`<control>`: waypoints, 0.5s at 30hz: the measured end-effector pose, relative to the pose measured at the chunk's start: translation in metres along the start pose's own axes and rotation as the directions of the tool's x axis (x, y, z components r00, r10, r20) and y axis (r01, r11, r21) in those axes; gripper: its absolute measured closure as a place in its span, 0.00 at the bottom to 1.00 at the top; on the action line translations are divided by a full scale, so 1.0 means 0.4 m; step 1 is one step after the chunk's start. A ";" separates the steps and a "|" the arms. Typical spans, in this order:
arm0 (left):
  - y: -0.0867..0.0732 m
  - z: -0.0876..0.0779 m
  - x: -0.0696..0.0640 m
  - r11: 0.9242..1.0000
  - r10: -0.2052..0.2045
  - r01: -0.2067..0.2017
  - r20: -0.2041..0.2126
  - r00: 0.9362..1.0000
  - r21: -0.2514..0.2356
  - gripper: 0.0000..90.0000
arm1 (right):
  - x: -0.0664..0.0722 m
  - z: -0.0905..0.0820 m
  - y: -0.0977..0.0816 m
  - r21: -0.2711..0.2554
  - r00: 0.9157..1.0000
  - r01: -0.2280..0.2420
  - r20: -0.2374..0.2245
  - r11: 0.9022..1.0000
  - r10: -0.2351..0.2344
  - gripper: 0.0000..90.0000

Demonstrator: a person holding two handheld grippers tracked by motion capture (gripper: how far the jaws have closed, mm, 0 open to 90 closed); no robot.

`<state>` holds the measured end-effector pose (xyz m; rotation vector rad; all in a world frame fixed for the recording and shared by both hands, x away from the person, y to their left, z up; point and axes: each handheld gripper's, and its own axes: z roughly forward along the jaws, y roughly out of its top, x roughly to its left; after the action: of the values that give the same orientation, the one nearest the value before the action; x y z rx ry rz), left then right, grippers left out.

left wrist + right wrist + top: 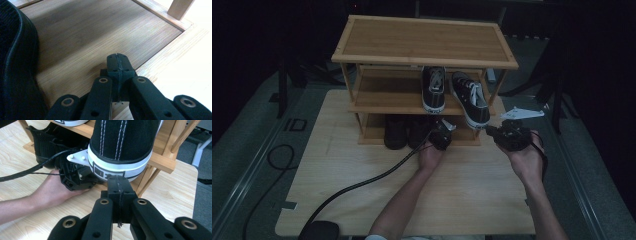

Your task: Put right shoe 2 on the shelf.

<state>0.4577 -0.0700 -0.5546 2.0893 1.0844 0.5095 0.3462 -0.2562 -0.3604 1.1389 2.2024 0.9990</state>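
Observation:
A bamboo shoe rack stands on the wooden table. Two black-and-white sneakers sit on its middle shelf, one on the left and one on the right; the right one's heel juts over the shelf edge. Dark shoes stand on the bottom shelf. My left gripper is at the bottom shelf, shut and holding nothing, over the bare shelf board beside a black shoe. My right gripper is shut just below that heel, holding nothing.
The left gripper's black cable trails across the table to the front left. A rack post rises at the bottom shelf's corner. In the right gripper view the left hand holds its gripper by the dark shoes.

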 end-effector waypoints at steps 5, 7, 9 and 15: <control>0.000 -0.001 0.001 1.000 0.004 -0.004 -0.001 1.000 0.001 1.00 | -0.005 0.004 0.001 0.000 1.000 -0.001 -0.004 1.000 0.001 1.00; 0.000 0.000 0.000 1.000 0.002 -0.002 -0.001 1.000 0.000 1.00 | -0.006 0.005 0.003 0.001 1.000 -0.001 -0.007 1.000 0.001 1.00; 0.000 0.000 0.000 1.000 0.000 0.000 0.000 1.000 -0.001 1.00 | -0.007 0.006 0.004 0.001 1.000 -0.002 -0.007 1.000 0.002 1.00; 0.000 0.000 0.000 1.000 0.001 -0.001 -0.001 1.000 -0.001 1.00 | -0.011 0.015 0.009 0.004 1.000 -0.003 -0.011 1.000 0.003 1.00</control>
<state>0.4576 -0.0700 -0.5546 2.0887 1.0840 0.5114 0.3544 -0.2561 -0.3611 1.1415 2.2131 1.0053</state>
